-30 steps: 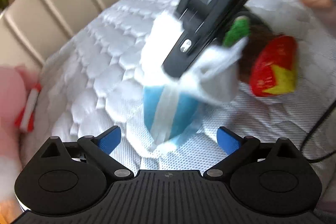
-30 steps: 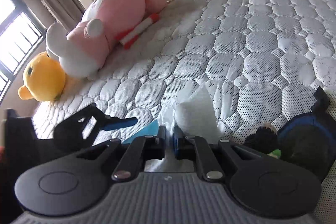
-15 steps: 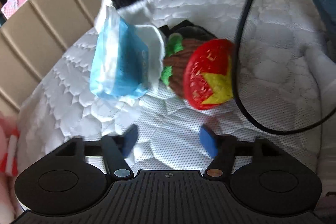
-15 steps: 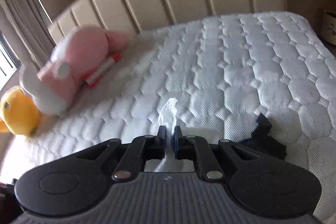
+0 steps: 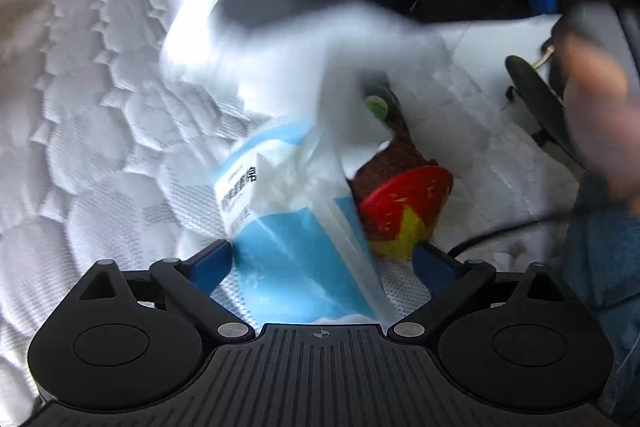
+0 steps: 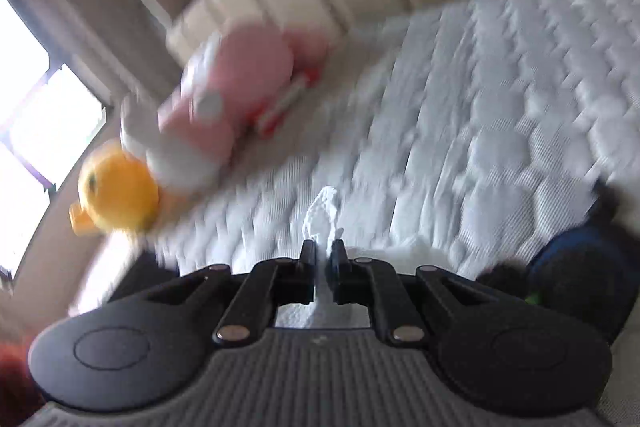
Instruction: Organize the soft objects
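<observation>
Dangling off the right gripper (image 6: 322, 261) by a pinched tissue, the tissue pack (image 5: 296, 227) now sits between the reopening left gripper (image 5: 322, 261), so regrasp next.

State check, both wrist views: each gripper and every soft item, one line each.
left gripper: jaws opening, pack between them, pads not pressing
right gripper: shut on white tissue
blue tissue pack: tilted, hanging from the tissue
red-and-yellow plush: lying on mattress, partly behind pack
pink plush: lying near headboard
yellow plush: at mattress edge, beside pink plush
</observation>
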The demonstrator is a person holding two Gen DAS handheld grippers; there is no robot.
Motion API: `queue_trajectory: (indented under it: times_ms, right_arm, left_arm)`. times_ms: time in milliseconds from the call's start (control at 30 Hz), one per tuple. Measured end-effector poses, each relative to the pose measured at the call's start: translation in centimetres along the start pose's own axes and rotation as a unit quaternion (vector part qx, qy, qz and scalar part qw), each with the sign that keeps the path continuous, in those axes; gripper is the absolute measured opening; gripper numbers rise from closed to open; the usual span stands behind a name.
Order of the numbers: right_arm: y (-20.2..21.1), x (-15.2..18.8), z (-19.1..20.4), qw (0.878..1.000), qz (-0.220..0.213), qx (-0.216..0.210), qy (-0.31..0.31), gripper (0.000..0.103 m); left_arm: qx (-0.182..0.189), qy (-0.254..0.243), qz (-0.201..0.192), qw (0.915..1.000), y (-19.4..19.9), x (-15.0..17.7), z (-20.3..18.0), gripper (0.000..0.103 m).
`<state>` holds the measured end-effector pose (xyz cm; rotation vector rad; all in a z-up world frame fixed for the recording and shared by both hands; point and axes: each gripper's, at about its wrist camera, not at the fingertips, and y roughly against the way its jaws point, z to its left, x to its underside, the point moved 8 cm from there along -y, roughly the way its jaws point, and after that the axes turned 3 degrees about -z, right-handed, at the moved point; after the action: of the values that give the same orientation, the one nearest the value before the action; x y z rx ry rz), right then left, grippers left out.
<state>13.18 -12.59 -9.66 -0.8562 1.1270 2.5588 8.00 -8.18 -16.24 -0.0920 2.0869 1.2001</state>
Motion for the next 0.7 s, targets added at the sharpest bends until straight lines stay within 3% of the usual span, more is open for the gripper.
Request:
queue_trajectory:
  times_ms: [67,167,233,300,400,533,633,700]
  right_arm:
    - [-1.4,1.6,0.0,0.999,0.042,0.011,0.008,0.009]
    - [-2.0,2.1,-1.3,0.997,0.056,0.056,0.022,0.008]
    - [-1.2,1.2,-2.1,0.996,0.034,0.076,0.017,0.008]
    - [0.0,0.0,-3.0,0.995,0.005,0.101,0.008,0.009]
    - [1.5,-1.4,-4.4,0.992,-0.026,0.120,-0.020,0.009]
    - [5.1,-4.0,-4.9,0.990,-0.086,0.099,-0.054,0.009]
    - [7.8,-5.5,-4.8,0.988,-0.112,0.100,-0.030,0.009]
    - [9.3,-5.8,-5.7,0.986,-0.113,0.125,-0.004,0.009]
  left_arm:
    - [0.004,-0.001,-0.006,1.0000,-0.3,0.0,-0.2,0.101]
    - [0.003,-0.017,-0.016,0.9997,-0.4,0.0,-0.5,0.100]
    - [0.002,-0.029,-0.030,0.9991,-0.1,-0.2,-0.7,0.095]
    - [-0.004,-0.033,-0.041,0.9986,0.2,-0.5,-0.7,0.081]
    - [-0.010,-0.023,-0.032,0.9992,-0.1,-0.3,0.1,0.073]
    - [-0.018,-0.009,-0.043,0.9989,0.5,-0.8,1.2,0.065]
    - [-0.056,-0.009,-0.068,0.9961,1.5,-1.6,2.8,0.058]
    - [-0.096,-0.030,-0.079,0.9918,2.2,-2.0,3.4,0.055]
